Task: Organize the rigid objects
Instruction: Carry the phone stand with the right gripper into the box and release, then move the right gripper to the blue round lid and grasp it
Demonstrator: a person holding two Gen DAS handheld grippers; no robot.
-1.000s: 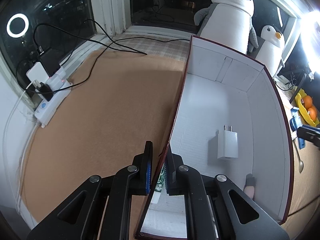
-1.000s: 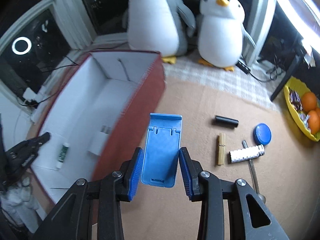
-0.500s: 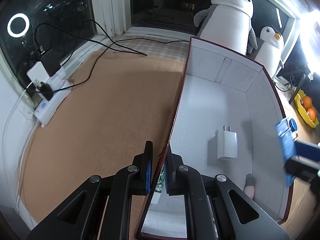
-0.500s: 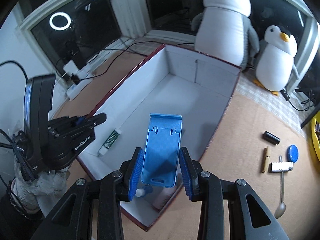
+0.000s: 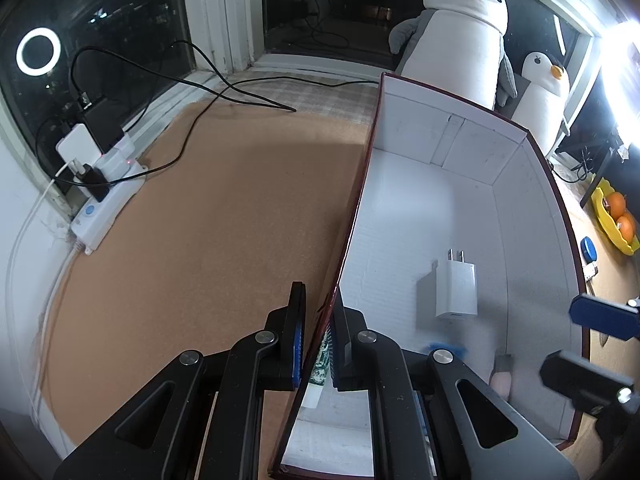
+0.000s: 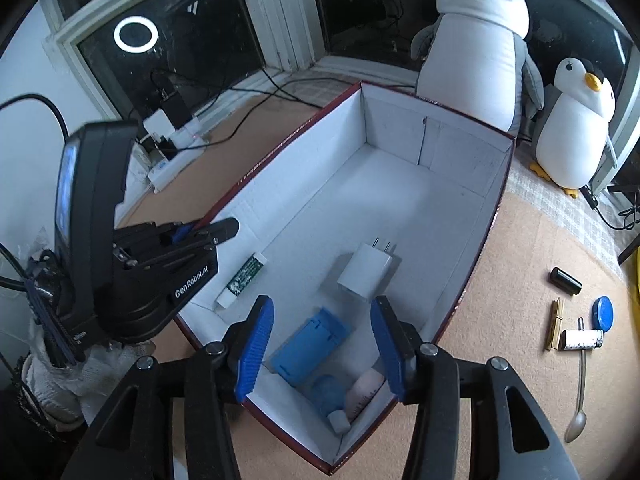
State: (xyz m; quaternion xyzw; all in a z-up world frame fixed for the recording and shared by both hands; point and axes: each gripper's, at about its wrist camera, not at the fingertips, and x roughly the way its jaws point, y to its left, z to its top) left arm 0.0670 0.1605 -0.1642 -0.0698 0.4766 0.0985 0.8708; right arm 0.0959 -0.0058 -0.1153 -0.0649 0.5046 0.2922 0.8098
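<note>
A dark red box with a white inside (image 6: 436, 208) stands on the cork table. My left gripper (image 5: 318, 340) is shut on the box's left wall (image 5: 352, 216); it also shows in the right wrist view (image 6: 208, 236). My right gripper (image 6: 322, 346) is open and empty above the box's near end. A blue phone stand (image 6: 308, 346) lies on the box floor just below it. A white charger (image 6: 368, 270), a small white-and-green tube (image 6: 242, 280), a blue lid and a pinkish tube (image 6: 362, 394) also lie in the box.
On the table right of the box lie a black cylinder (image 6: 565, 280), a wooden clothespin (image 6: 556, 323), a blue cap (image 6: 603, 312), a white lighter (image 6: 581, 339) and a spoon (image 6: 578, 408). Two plush penguins (image 6: 476, 44) stand behind. A power strip (image 5: 106, 204) with cables lies at left.
My right gripper carried the blue phone stand over the box, opened, and let it go. The stand now lies on the box floor. The left gripper has not moved.
</note>
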